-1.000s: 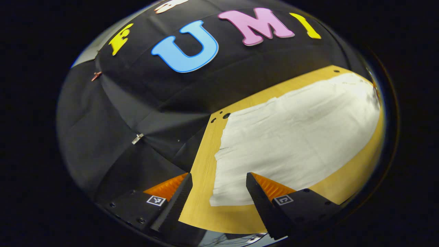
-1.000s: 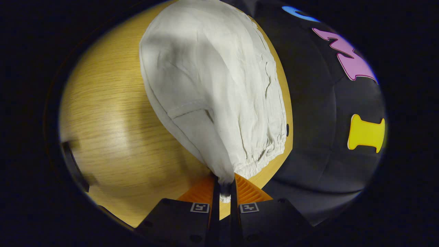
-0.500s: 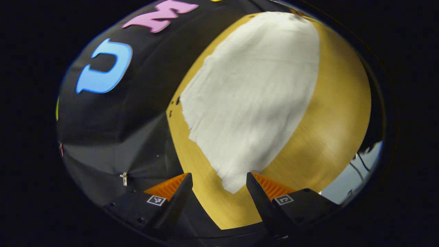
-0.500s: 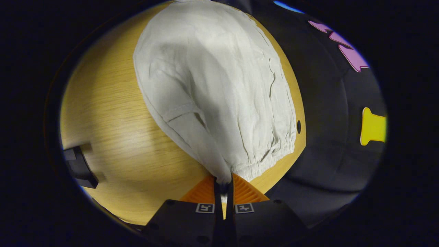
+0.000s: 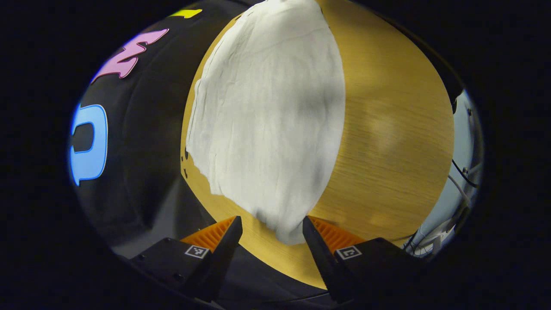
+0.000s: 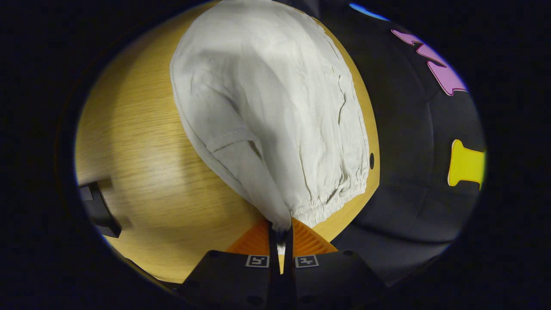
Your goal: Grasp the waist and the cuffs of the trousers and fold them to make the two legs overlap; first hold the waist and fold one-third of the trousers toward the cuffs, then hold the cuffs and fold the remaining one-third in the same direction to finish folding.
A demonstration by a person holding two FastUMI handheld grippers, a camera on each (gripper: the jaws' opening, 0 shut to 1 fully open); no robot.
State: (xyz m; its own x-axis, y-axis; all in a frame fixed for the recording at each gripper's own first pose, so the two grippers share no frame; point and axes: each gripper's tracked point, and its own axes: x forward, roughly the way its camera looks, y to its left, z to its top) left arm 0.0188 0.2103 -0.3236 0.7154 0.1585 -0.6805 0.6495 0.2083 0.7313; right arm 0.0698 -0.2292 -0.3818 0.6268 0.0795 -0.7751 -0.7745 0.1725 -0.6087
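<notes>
White trousers (image 5: 267, 125) lie flat along the far side of a wooden table (image 5: 387, 142). In the left gripper view, my left gripper (image 5: 271, 232) is open, and the near corner of the cuff end lies between its fingers without being pinched. In the right gripper view, my right gripper (image 6: 280, 232) is shut on the near corner of the elastic waist (image 6: 327, 200), and the cloth (image 6: 267, 99) is pulled up slightly from the table (image 6: 142, 159) toward the fingers. A pocket seam runs across the trousers near the waist.
The black booth wall (image 5: 137, 142) hangs close behind the table's far edge. A dark object (image 6: 98, 209) sits at the table's edge, at the left of the right gripper view. Cables (image 5: 460, 185) hang beyond the table's near side. Bare wood stretches beside the trousers.
My left gripper has swung round and come in over the cuff corner, which now lies between its open fingers. My right gripper keeps its hold on the waist and has hardly moved.
</notes>
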